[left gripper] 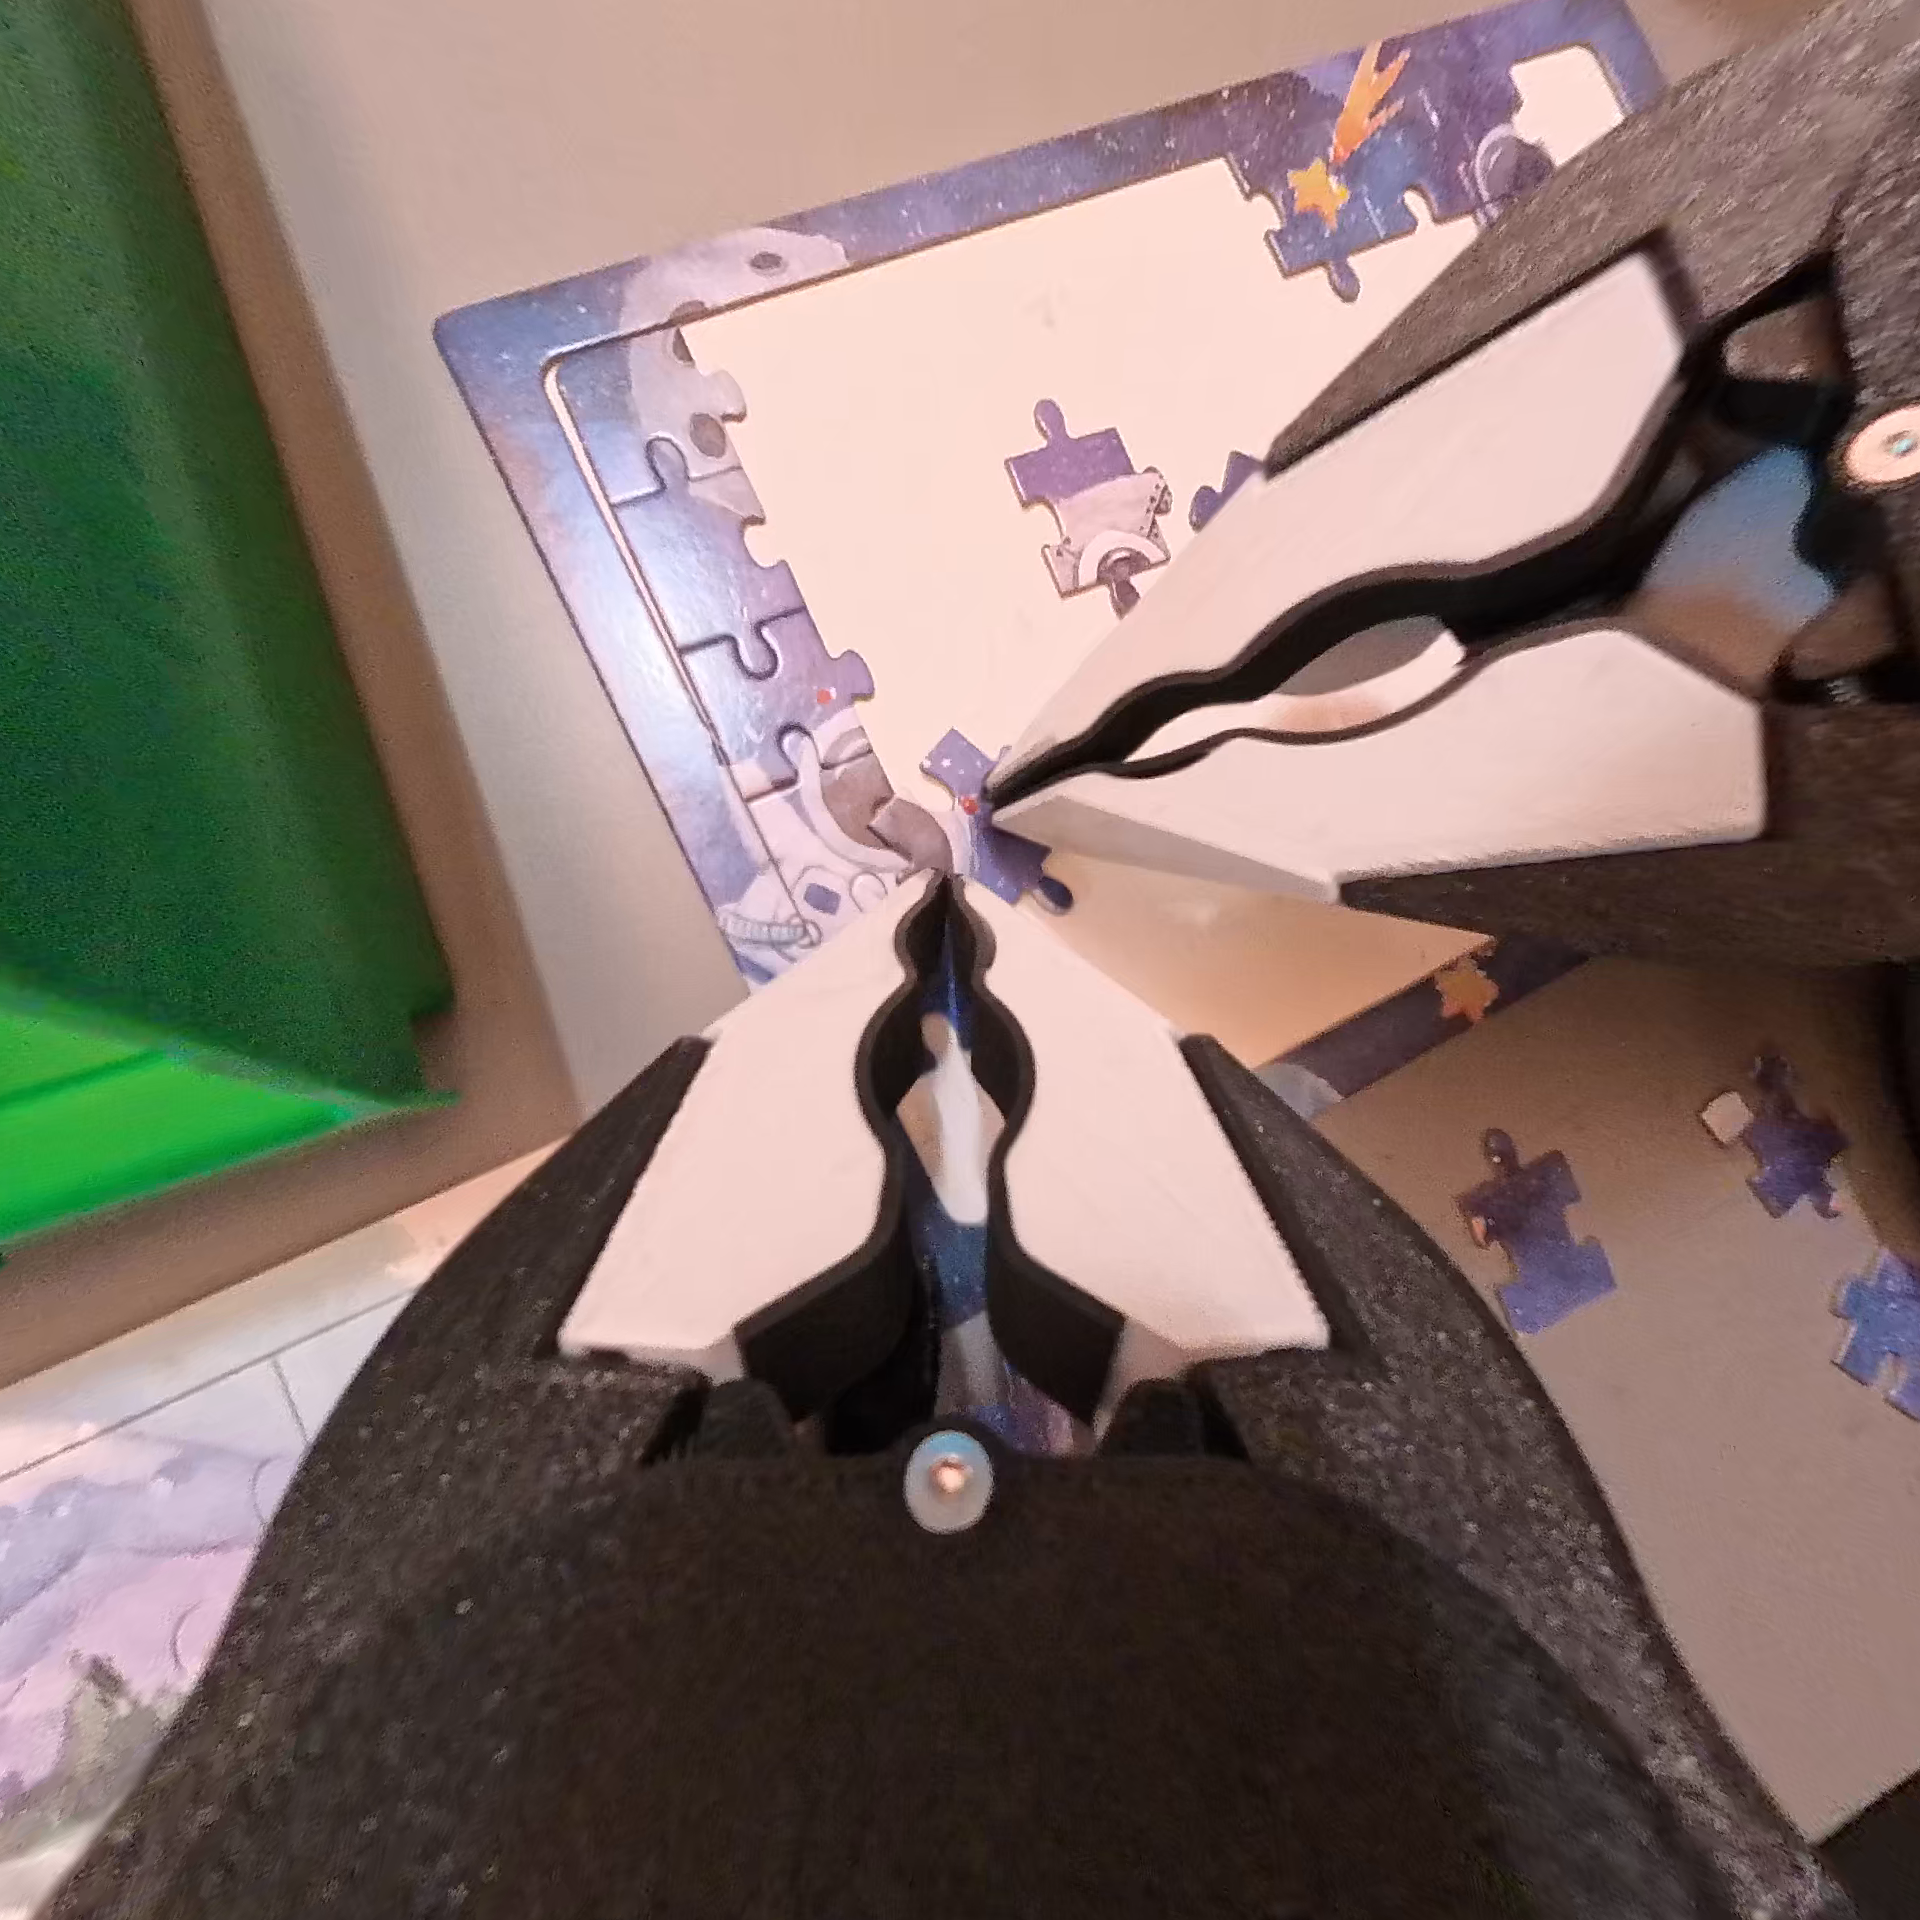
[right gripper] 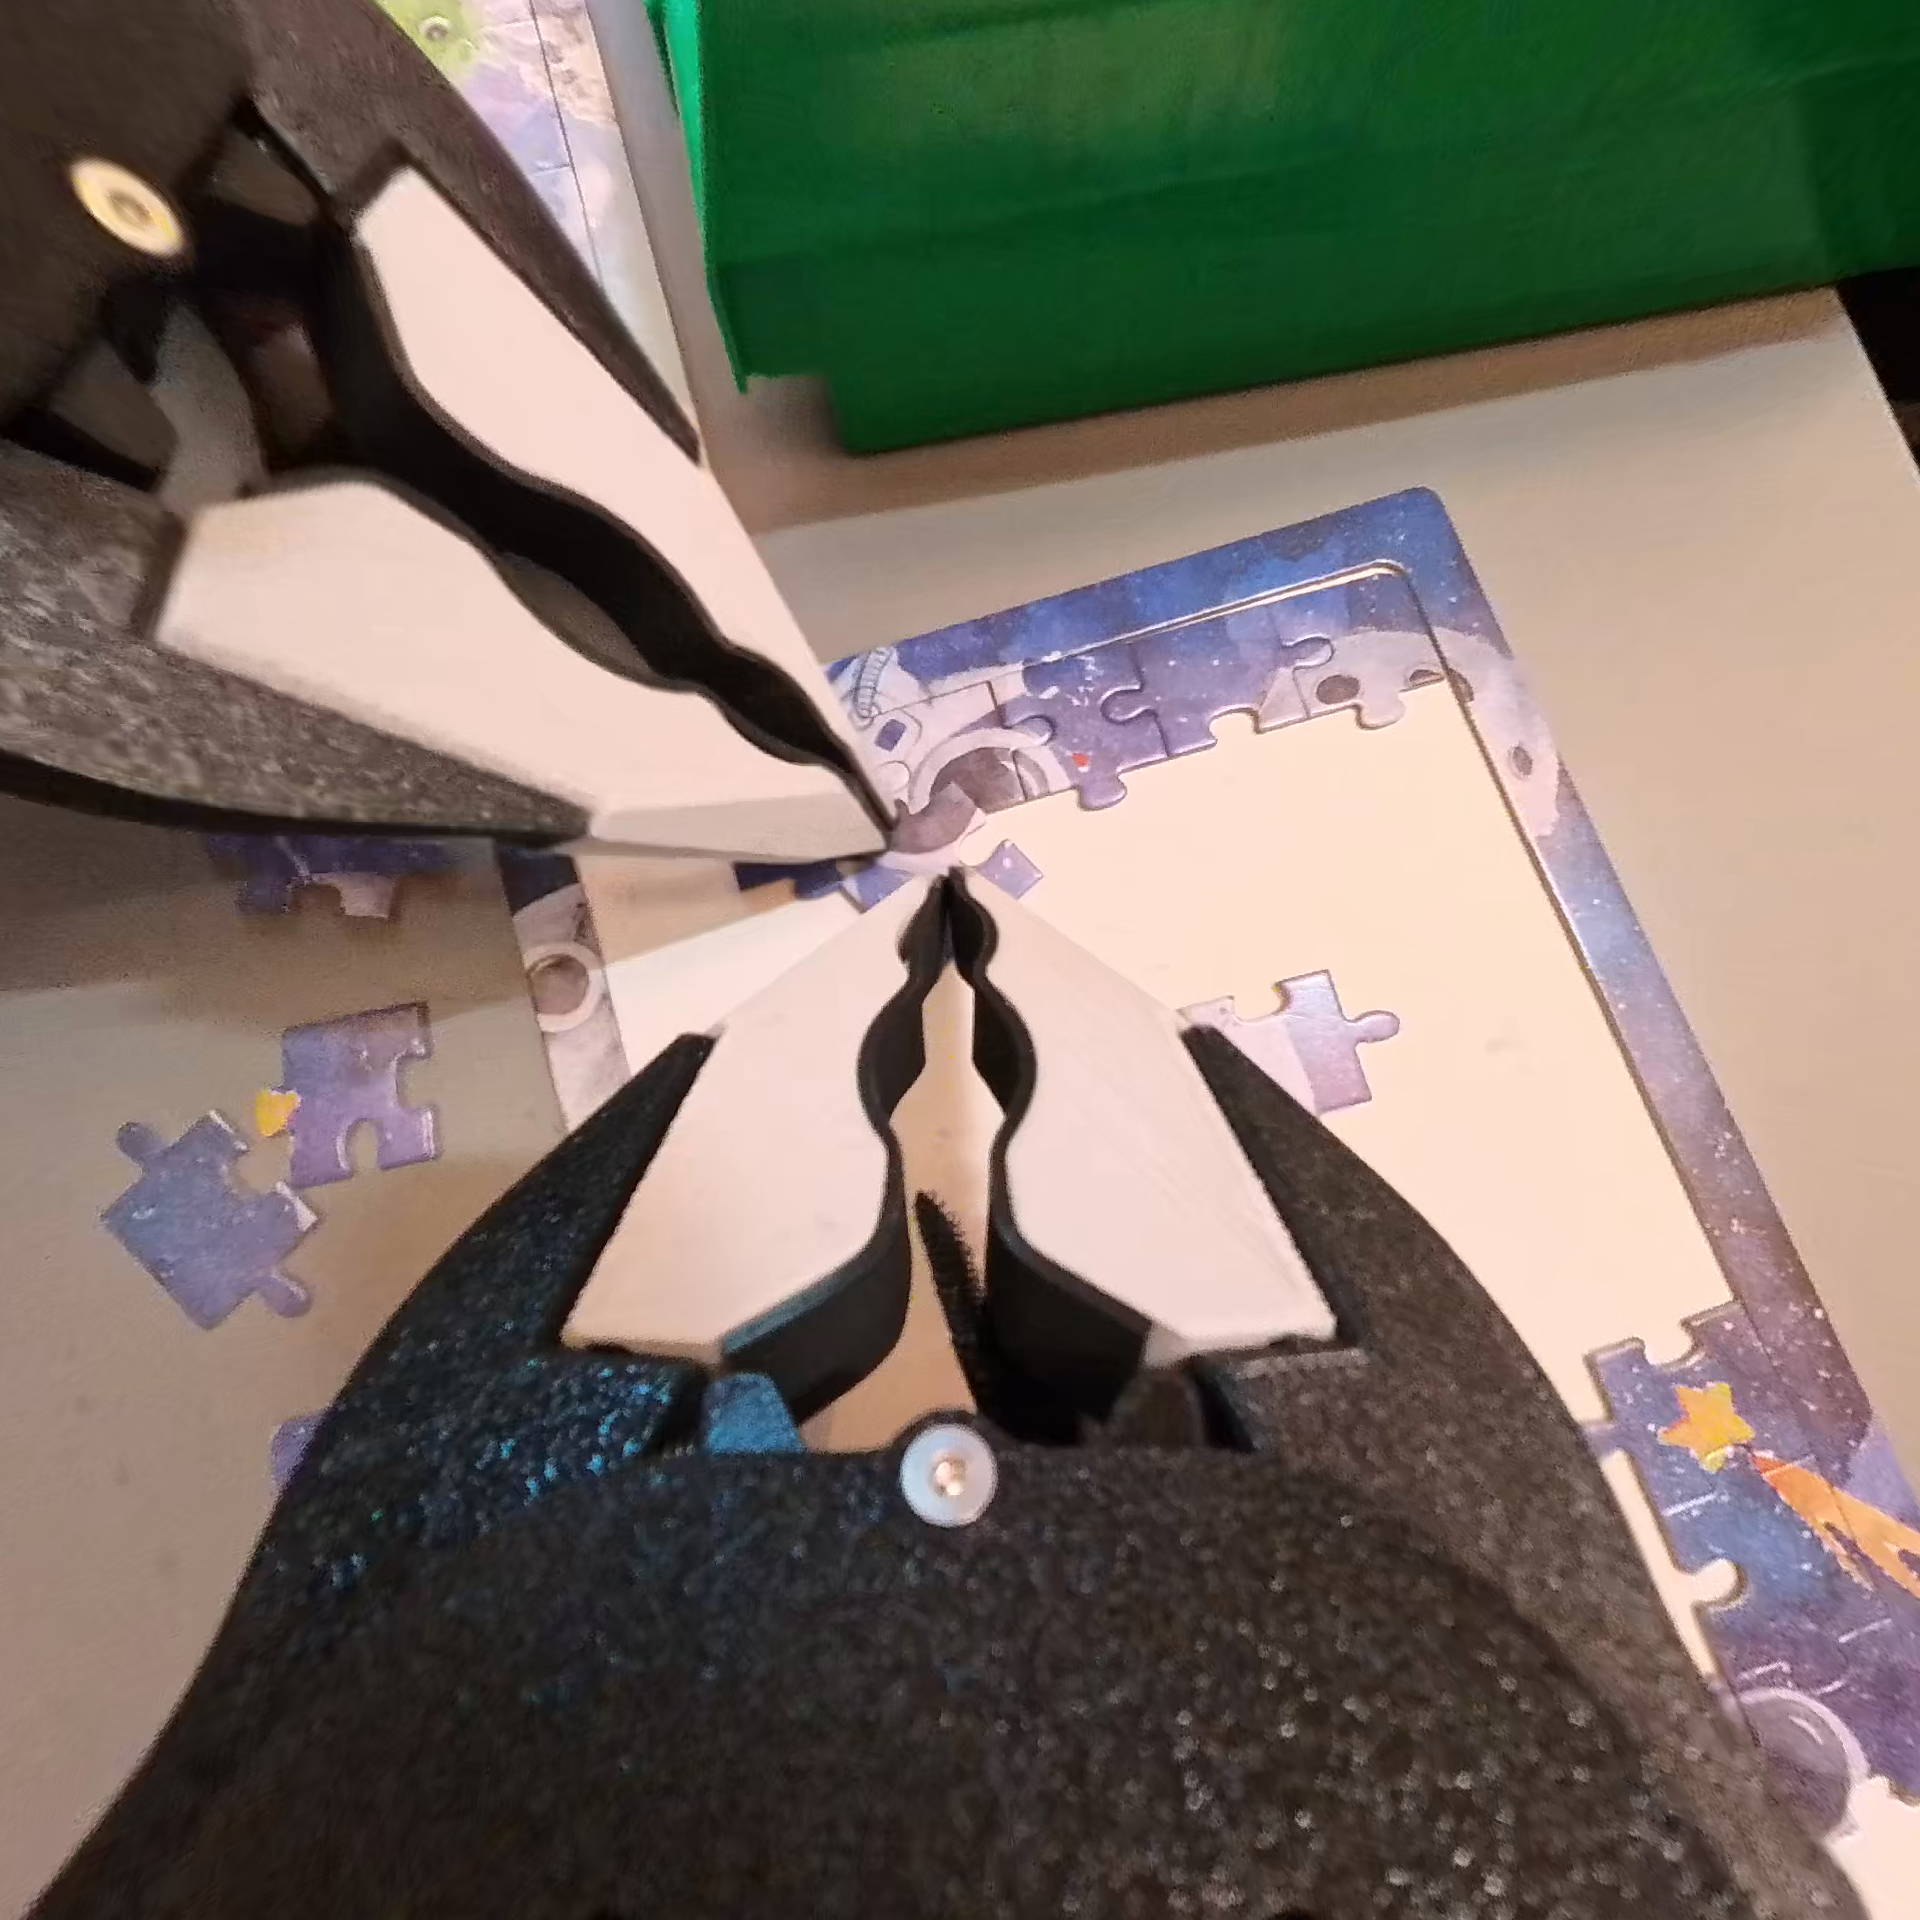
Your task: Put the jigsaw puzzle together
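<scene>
The jigsaw puzzle tray (right gripper: 1538, 831) lies flat on the pale desk (right gripper: 1662, 436), a blue starry frame around a cream base that is mostly bare. A row of joined pieces (right gripper: 1143, 707) with an astronaut picture runs along one side of the frame, and a small joined group bearing a yellow star (right gripper: 1704, 1444) sits at the opposite corner. A single loose piece (right gripper: 1299, 1039) rests on the bare base, apart from both groups. Near the end of the astronaut row, a small blue piece (left gripper: 997, 831) lies on the base, and both tongs meet there. The right tongs (right gripper: 948, 883) are clenched, tips pressed together at the edge of that piece; whether they pinch it or only touch it cannot be told. The left tongs (left gripper: 943, 883) are also clenched, tips just beside the astronaut row and the same small piece, with no clear hold visible. In the right wrist view the left tongs (right gripper: 883, 821) come in from the upper left, tips almost touching the right pair. Off the tray, several loose blue pieces (right gripper: 270, 1174) lie scattered on the desk. A green box (right gripper: 1247, 208) stands on the desk beyond the tray.
</scene>
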{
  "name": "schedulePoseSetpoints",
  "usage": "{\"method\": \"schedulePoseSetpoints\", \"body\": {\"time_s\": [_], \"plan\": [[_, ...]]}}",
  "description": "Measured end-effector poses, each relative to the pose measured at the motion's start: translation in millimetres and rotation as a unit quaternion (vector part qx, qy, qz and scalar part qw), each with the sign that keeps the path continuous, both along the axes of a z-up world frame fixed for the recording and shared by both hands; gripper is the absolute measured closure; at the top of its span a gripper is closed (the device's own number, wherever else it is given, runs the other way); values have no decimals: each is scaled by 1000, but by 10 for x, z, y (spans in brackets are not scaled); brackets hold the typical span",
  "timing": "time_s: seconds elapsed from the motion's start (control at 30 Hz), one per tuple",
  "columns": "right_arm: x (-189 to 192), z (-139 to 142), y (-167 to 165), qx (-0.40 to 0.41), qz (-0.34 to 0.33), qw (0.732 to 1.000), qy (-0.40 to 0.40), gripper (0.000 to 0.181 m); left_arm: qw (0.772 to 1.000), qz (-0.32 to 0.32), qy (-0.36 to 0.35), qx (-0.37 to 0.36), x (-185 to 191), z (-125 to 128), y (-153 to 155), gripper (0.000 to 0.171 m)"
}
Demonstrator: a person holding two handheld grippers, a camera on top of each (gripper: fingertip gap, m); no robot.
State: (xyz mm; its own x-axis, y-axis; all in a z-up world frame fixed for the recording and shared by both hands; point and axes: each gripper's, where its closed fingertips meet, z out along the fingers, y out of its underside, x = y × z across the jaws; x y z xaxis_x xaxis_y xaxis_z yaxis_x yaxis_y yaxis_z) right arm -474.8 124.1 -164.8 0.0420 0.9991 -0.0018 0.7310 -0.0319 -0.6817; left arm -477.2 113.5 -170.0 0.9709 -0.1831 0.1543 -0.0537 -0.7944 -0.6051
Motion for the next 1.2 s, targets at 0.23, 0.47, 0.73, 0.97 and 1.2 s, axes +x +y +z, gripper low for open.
{"method": "schedulePoseSetpoints", "body": {"time_s": [0.23,0.47,0.73,0.97,1.2], "plan": [[15,-60,-50,-11,10,1000,-12,181,1000,6,-18,4,-49,-4,106,171],[2,-66,-96,-25,11,1000,-12,181,999,10,-46,12,-20,11,128,171],[21,-19,13,-22,-4,1000,2,181,999,39,-29,13,-237,18,-42,171],[-105,-24,54,29,-12,999,8,181,999,42,-15,16,-245,-27,-39,171],[-95,-68,40,39,19,999,-6,181,997,60,-24,30,-247,-28,-38,171]]}}
